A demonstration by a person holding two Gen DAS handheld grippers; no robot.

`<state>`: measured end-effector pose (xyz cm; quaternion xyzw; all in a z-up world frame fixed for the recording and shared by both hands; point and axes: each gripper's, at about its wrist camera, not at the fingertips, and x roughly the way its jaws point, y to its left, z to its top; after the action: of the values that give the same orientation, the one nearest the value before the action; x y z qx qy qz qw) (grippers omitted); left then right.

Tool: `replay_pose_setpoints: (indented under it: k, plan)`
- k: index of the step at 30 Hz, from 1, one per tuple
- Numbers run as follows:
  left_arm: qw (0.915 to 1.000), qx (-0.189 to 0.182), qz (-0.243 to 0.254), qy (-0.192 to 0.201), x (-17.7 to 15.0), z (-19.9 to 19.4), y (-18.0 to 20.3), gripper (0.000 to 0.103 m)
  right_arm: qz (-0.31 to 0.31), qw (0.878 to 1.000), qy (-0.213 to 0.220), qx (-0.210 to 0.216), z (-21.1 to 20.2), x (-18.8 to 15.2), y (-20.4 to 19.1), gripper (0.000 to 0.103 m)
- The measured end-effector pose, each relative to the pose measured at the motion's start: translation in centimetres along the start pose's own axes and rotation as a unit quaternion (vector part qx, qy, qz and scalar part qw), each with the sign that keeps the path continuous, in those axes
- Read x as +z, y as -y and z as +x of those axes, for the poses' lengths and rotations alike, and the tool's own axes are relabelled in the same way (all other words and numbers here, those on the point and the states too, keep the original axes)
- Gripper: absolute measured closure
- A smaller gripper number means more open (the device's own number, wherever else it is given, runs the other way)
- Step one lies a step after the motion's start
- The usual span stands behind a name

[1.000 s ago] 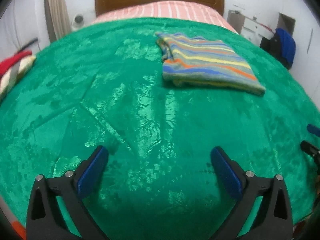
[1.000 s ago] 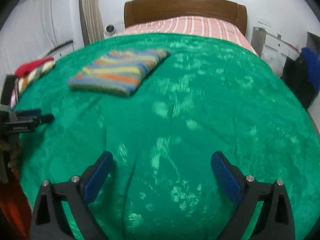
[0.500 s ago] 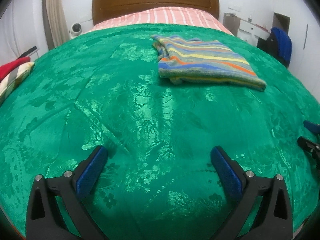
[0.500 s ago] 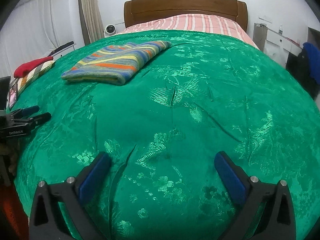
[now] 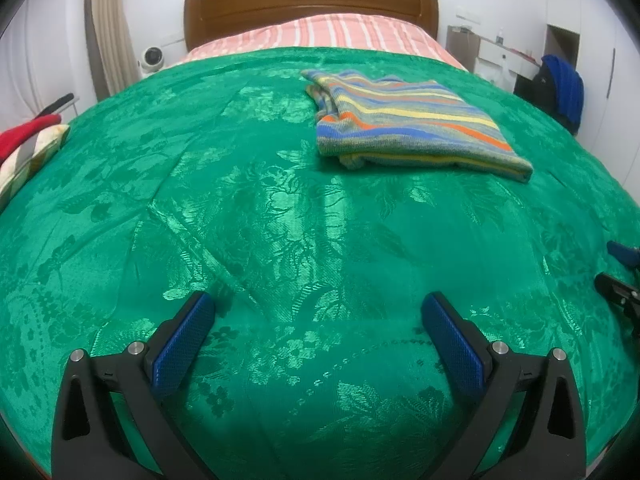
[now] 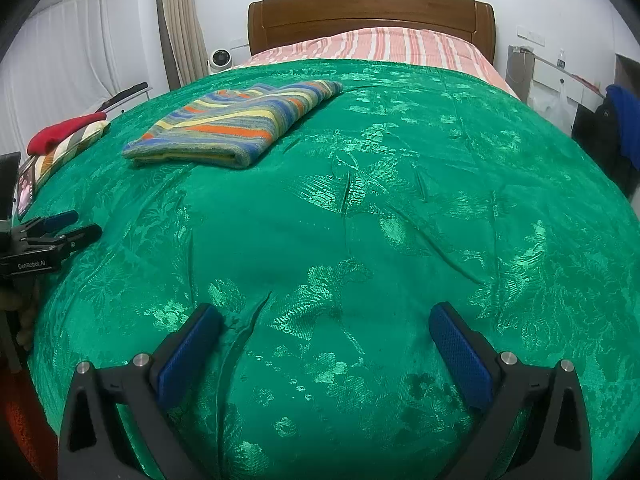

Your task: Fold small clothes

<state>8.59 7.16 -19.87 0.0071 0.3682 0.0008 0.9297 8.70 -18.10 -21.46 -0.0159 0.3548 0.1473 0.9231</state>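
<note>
Both grippers have pulled back a bit since a second ago, so the folded striped sweater (image 5: 412, 132) now looks farther up the bed from them, and the pictures are sharp, not blurry like before.

On the far left, a red cloth (image 5: 28, 136) lies on a striped cushion (image 5: 30, 160) at the edge of the bed. A small white fan (image 5: 152, 58) sits by the curtain (image 5: 108, 28) in the corner.

The left gripper (image 5: 318, 310) hangs low over the green bedspread (image 5: 240, 220). Its blue fingers (image 5: 182, 340) are wide apart and nothing is between them.

The striped sweater lies flat and folded on the green bedspread, up toward the pink striped sheet (image 5: 328, 34) and the brown headboard (image 5: 312, 2). It is well apart from both grippers. In the right wrist view the sweater (image 6: 236, 124) lies to the left, and the left gripper (image 6: 76, 224) peeks in at the left edge.

The right gripper (image 6: 326, 318) also hangs low over the bedspread (image 6: 400, 220). Its blue fingers (image 6: 460, 356) are wide apart too, with only wrinkled green cloth under them. In the left wrist view a bit of the right gripper (image 5: 622, 268) shows at the right edge.

On the far right, a blue cloth (image 6: 626, 120) hangs over something dark near a white dresser (image 6: 560, 76).
</note>
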Motion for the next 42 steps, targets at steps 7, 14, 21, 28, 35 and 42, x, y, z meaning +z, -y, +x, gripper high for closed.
replay_pose_setpoints:
  k: [7,14,21,28,35,42]
  plan:
    - [1.0000,0.000,0.000,0.000,0.0,0.0,0.0,0.001,0.000,1.000,0.000,0.000,0.0,0.0,0.0,0.000]
    - [1.0000,0.000,0.000,0.000,0.0,0.0,0.0,0.001,-0.001,1.000,0.000,0.000,0.0,0.0,0.0,0.000]
    - [1.0000,0.000,0.000,0.001,-0.1,0.0,0.0,0.001,-0.001,1.000,0.000,-0.001,0.0,0.0,0.0,0.000]
    - [1.0000,0.000,0.000,0.001,-0.1,0.0,0.0,0.001,-0.001,1.000,0.000,0.000,0.0,0.0,0.0,0.000]
    - [0.9992,-0.011,0.009,-0.037,1.0,-0.3,-0.3,0.001,-0.003,1.000,-0.009,-0.004,-0.1,0.2,-0.1,0.000]
    - [0.9928,-0.105,-0.056,-0.016,9.0,-1.8,-4.8,0.001,0.023,0.999,-0.041,0.024,-1.7,4.5,1.2,0.000]
